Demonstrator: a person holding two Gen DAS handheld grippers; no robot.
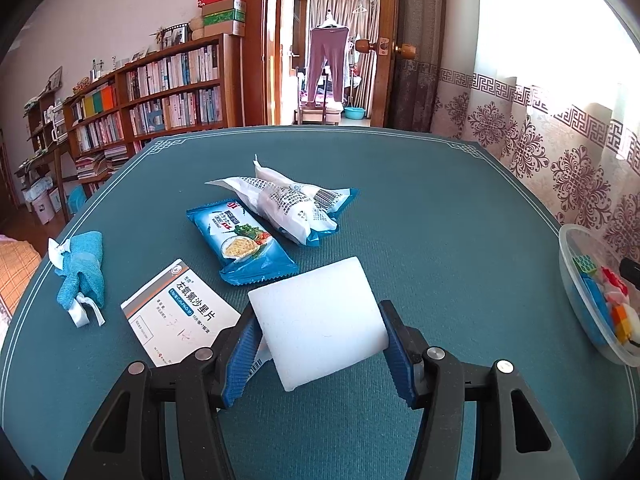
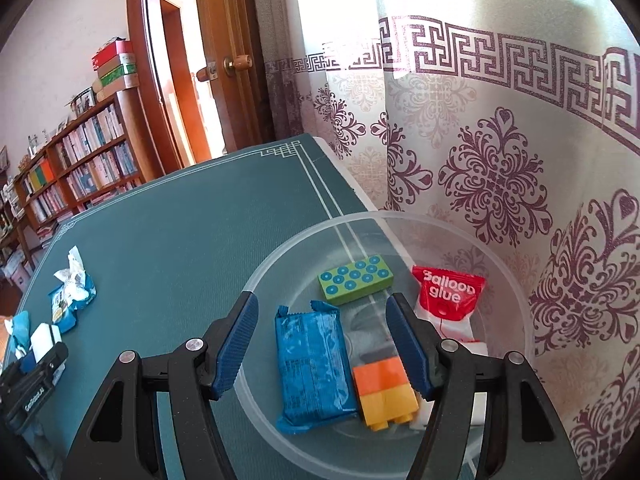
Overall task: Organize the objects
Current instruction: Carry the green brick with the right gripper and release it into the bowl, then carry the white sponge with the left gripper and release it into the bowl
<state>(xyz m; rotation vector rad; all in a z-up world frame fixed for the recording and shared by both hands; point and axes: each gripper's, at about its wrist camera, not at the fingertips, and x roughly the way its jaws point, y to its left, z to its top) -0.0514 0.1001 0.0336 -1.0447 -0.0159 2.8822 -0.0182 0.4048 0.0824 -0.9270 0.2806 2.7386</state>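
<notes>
My left gripper (image 1: pixel 318 344) is shut on a white foam block (image 1: pixel 316 320) and holds it just above the teal table mat (image 1: pixel 440 220). Beyond it lie a white medicine box (image 1: pixel 176 312), a blue noodle packet (image 1: pixel 240 240), a white-and-blue packet (image 1: pixel 288 204) and a blue cloth pouch (image 1: pixel 82 272). My right gripper (image 2: pixel 322 340) is open and empty over the clear plastic bowl (image 2: pixel 280 264). The bowl holds a blue packet (image 2: pixel 312 364), a green brick (image 2: pixel 356 278), an orange-yellow brick (image 2: pixel 384 392) and a red Balloon glue pack (image 2: pixel 448 296).
The bowl shows at the table's right edge in the left wrist view (image 1: pixel 568 264). A patterned curtain (image 2: pixel 500 160) hangs right behind the bowl. A bookshelf (image 1: pixel 160 92) and an open doorway (image 1: pixel 336 60) lie past the table's far edge.
</notes>
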